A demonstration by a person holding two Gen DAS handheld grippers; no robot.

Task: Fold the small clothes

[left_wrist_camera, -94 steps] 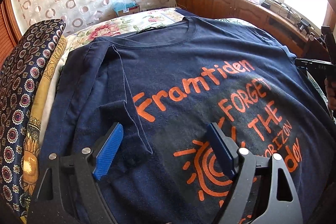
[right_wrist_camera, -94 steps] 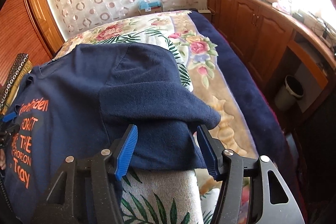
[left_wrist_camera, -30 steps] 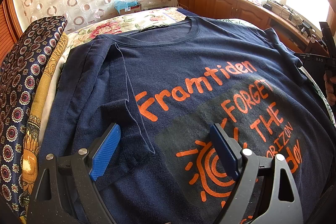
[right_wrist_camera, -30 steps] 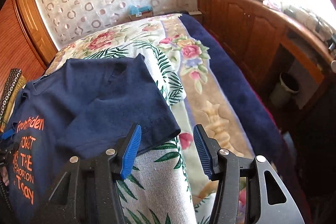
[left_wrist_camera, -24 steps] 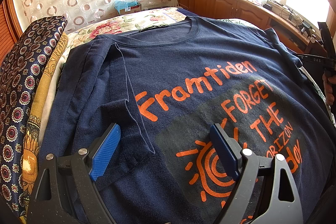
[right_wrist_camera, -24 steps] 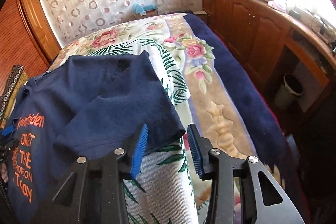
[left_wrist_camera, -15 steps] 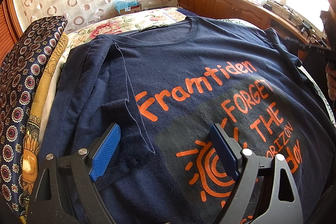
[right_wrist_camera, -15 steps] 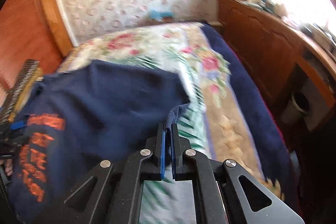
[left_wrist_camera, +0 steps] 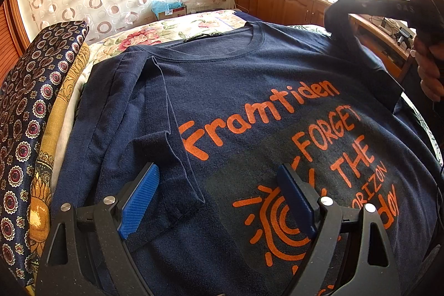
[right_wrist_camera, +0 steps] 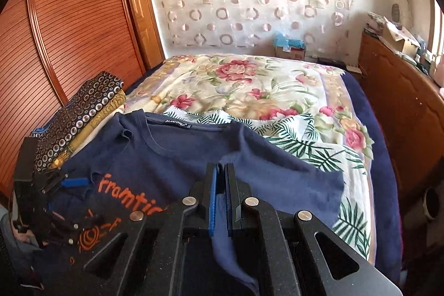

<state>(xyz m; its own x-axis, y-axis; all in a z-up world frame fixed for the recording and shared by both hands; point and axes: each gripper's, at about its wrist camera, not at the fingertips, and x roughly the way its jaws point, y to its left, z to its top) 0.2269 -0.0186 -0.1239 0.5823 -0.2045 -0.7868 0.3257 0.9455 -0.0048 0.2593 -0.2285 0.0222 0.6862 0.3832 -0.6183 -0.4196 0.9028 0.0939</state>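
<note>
The right gripper (right_wrist_camera: 222,185), wide a second ago, is now pinching the navy printed cotton T-shirt's (left_wrist_camera: 249,90) sleeve (right_wrist_camera: 291,179) between its jaws and lifting it inward, while the left gripper (left_wrist_camera: 219,196) is hovering wide open.

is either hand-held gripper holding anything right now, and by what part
The right hand-held gripper is shut on the navy blue t-shirt with orange print, pinching its sleeve, lifted off the floral bedspread. The left hand-held gripper is open, holding nothing.
</note>
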